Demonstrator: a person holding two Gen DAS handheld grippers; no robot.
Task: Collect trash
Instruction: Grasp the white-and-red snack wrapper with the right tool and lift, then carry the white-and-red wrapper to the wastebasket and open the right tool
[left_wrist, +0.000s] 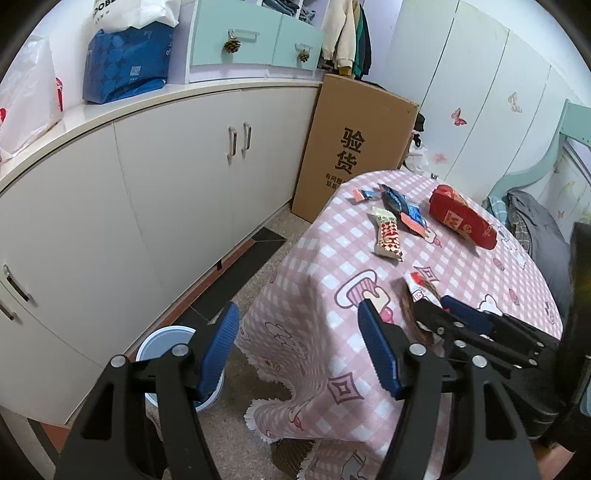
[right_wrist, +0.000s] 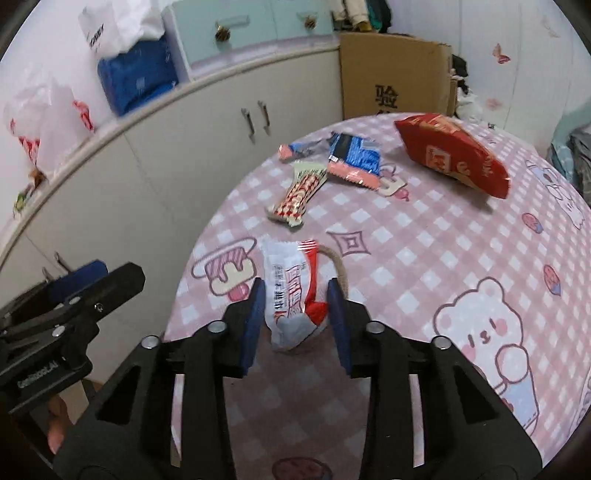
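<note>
Your left gripper (left_wrist: 299, 350) hides much of the white bucket (left_wrist: 162, 341) on the floor; you see only part of its rim and one side. From the left wrist view, the right gripper (left_wrist: 430, 302) covers most of the white-and-red wrapper (left_wrist: 419, 284), so whether the pads touch it cannot be told there. The cardboard box (left_wrist: 351, 147) loses its lower print behind the table (left_wrist: 314, 295) (two large characters stay readable). In the right wrist view, the red bag (right_wrist: 454, 155) is blurred, its print unreadable, and your left gripper (right_wrist: 85, 284) is smeared too.
</note>
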